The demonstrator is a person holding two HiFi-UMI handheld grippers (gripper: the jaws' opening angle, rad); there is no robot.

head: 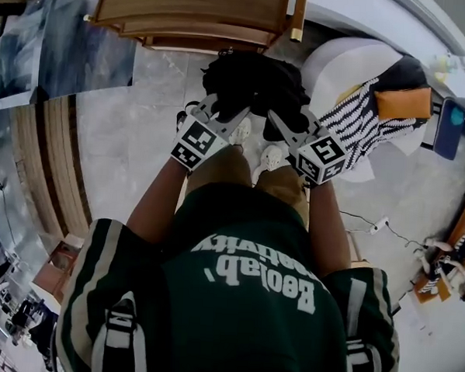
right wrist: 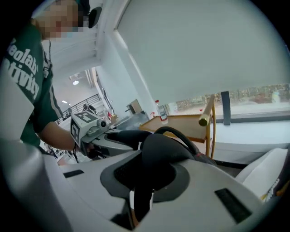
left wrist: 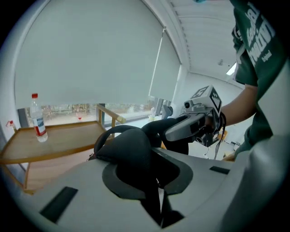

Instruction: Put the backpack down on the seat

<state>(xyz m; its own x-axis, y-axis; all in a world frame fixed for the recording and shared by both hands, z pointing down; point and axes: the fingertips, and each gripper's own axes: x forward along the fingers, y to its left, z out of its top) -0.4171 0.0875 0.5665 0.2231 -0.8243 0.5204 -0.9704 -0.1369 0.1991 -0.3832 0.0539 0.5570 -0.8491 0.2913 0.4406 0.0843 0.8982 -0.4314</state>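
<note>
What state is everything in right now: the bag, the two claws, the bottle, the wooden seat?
Left gripper: shut on a backpack strap.
Right gripper: shut on another strap.
Backpack: held up, not yet on the wooden seat.
Bottle: upright, capped, standing on that seat.

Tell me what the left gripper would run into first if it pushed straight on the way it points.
The left gripper is already shut on the black backpack strap, which would travel with it. Beyond that, the wooden seat looks like the first thing in line, though depth is hard to judge.
</note>
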